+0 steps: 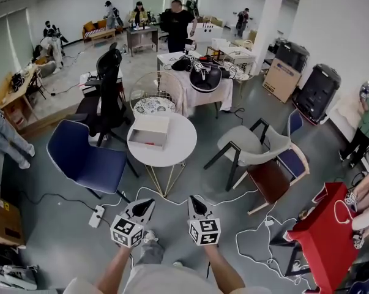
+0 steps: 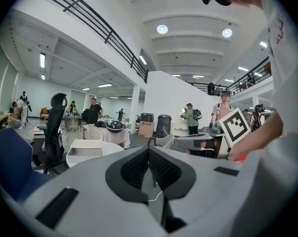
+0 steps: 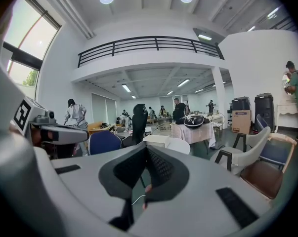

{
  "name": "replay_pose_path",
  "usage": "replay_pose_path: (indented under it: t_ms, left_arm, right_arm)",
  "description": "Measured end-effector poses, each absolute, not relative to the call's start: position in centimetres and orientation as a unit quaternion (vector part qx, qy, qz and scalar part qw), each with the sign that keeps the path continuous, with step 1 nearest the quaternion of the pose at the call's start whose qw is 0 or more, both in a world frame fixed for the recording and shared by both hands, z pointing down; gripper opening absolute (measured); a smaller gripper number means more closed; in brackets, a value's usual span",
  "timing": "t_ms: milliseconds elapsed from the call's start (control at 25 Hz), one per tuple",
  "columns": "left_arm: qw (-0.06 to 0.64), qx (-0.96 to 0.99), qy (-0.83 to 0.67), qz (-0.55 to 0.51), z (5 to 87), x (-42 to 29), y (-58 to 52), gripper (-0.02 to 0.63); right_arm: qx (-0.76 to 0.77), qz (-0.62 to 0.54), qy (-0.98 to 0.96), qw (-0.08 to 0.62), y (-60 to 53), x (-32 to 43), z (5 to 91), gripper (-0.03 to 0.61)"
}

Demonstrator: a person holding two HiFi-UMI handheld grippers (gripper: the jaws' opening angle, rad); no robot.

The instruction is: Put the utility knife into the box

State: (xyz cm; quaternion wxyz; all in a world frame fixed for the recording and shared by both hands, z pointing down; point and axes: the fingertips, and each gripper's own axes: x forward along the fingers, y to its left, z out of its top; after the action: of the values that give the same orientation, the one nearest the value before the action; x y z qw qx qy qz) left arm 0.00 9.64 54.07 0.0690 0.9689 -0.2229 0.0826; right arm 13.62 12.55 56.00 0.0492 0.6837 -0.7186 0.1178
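Observation:
An open white box stands on the small round white table, well ahead of both grippers. A thin red-orange thing, perhaps the utility knife, lies along the box's near edge; I cannot tell whether it is inside. My left gripper and right gripper hang side by side low over the floor, short of the table, both shut with nothing between the jaws. The left gripper view has shut jaws with the box far off at the left. The right gripper view has shut jaws and the box beyond.
A blue chair stands left of the table and a grey chair right of it. Cables and a power strip lie on the floor. A red bag stands at the right. Several people are farther back.

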Motion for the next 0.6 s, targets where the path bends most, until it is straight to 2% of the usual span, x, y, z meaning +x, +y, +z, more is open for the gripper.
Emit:
replay_pose_path:
  t_ms: [600]
  left_arm:
    - [0.046,0.972,-0.216,0.079,54.0,0.9,17.3,0.011]
  right_arm:
    - [0.685,0.090,-0.721,0.049,19.8,12.9,55.0,0.015]
